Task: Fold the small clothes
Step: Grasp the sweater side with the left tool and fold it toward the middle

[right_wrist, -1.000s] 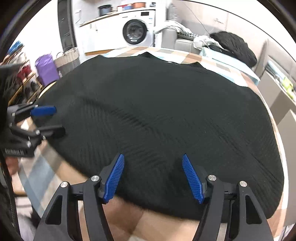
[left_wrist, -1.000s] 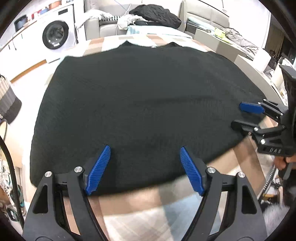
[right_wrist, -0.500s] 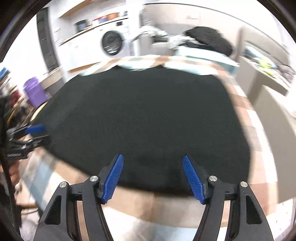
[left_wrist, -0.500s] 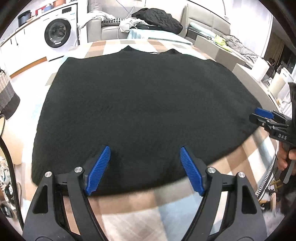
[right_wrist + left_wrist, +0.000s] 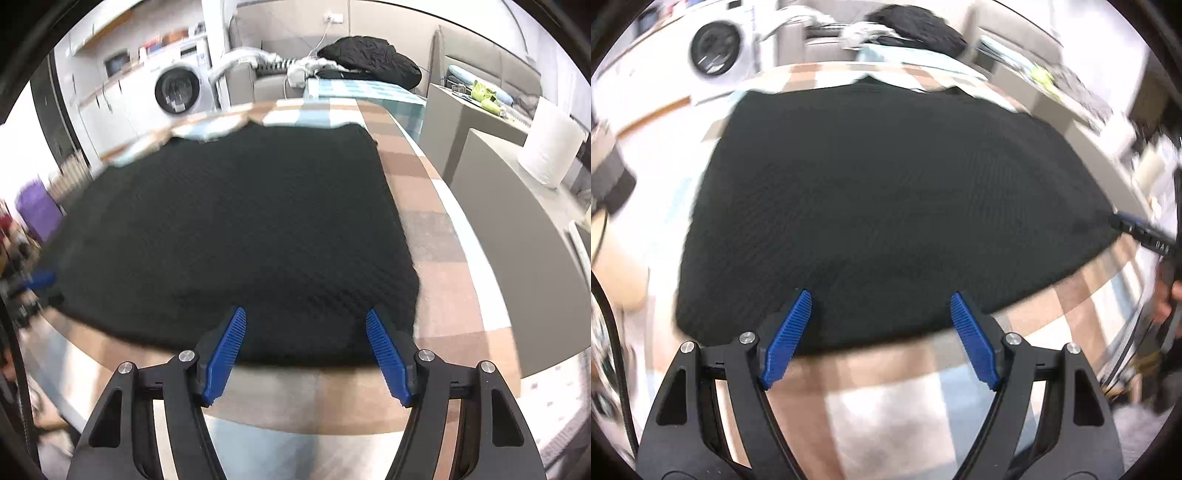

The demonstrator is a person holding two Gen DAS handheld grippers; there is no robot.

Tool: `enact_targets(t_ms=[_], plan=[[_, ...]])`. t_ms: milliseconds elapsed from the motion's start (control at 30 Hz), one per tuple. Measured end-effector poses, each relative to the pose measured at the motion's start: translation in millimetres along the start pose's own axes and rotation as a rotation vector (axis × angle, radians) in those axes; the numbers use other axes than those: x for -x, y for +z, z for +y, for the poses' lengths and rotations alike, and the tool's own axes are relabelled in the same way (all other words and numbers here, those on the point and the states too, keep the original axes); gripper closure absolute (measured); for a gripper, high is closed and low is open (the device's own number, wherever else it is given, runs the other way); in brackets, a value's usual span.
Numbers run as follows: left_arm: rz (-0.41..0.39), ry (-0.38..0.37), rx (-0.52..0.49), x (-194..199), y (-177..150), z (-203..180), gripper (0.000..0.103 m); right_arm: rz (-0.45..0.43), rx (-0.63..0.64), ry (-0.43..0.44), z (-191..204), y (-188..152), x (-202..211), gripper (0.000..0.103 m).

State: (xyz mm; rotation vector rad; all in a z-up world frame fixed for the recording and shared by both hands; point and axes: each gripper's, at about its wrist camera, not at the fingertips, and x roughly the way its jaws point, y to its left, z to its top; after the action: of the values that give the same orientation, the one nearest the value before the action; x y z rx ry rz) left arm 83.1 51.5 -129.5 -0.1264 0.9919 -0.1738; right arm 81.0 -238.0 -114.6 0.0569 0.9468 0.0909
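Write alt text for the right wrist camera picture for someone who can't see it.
A black knitted garment lies spread flat on a checked tablecloth, with the open right gripper at its near edge, blue fingers empty. Behind are a washing machine and a sofa piled with clothes.

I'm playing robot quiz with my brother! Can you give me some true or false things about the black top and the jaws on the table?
1. The black garment lies spread flat on the checked tablecloth. True.
2. The left gripper is clamped on the garment. False: its jaws are wide apart, holding nothing.
3. The right gripper has open jaws at the garment's near edge. True.
4. A washing machine stands in the background. True.
5. The garment is folded in half. False: it lies unfolded.
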Motion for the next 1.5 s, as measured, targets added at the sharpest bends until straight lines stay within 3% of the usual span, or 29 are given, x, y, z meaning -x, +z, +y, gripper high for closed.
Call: enact_targets(t_ms=[167,333,467,600,633,700,767,800,867,967,1133,1200,1367,1500], plan=[[-0.057,-0.025,0.276,31.8,-20.5,51.0,0.027,-0.073,-0.042,0.127,23.1,17.6,2.9,0.032],[-0.076,-0.097,0.469,34.2,-34.7,86.7,0.027,-0.071,-0.01,0.217,52.2,25.9,-7.3,0.032],[-0.115,-0.106,0.517,27.1,-28.1,93.6,0.027,-0.065,0.019,0.252,70.5,26.0,-10.1,0.032],[-0.155,-0.043,0.501,12.2,-9.4,88.2,0.027,-0.061,0.024,0.267,80.3,27.1,-13.5,0.031],[-0.163,-0.015,0.492,7.4,-3.1,84.6,0.03,-0.061,0.034,0.273,85.0,27.8,-14.4,0.031],[-0.175,-0.006,0.499,-2.7,6.1,84.0,0.047,-0.065,0.057,0.271,94.0,29.5,-16.6,0.031],[-0.171,0.032,0.509,-11.4,13.1,82.7,0.087,-0.062,0.077,0.28,101.5,31.7,-20.5,0.031],[-0.164,0.034,0.516,-14.3,16.1,83.6,0.087,-0.06,0.082,0.282,104.2,32.6,-23.2,0.031],[-0.226,0.02,0.547,-5.4,14.6,84.2,0.088,-0.054,0.095,0.287,110.0,33.3,-29.9,0.031],[-0.234,0.039,0.498,2.2,10.8,81.1,0.088,-0.035,0.116,0.238,114.6,30.7,-37.3,0.031],[-0.225,0.037,0.518,4.4,4.0,90.8,0.088,0.018,0.106,0.218,106.7,22.5,-50.4,0.031],[-0.247,0.059,0.469,15.0,10.8,80.3,0.088,0.015,0.099,0.217,104.0,21.5,-49.9,0.031],[-0.332,0.094,0.2,38.0,55.4,24.3,0.089,-0.007,0.071,0.213,94.1,22.8,-39.8,0.031],[-0.38,-0.002,-0.015,36.7,102.0,-49.0,0.089,-0.037,0.034,0.184,76.3,23.1,-25.1,0.031]])
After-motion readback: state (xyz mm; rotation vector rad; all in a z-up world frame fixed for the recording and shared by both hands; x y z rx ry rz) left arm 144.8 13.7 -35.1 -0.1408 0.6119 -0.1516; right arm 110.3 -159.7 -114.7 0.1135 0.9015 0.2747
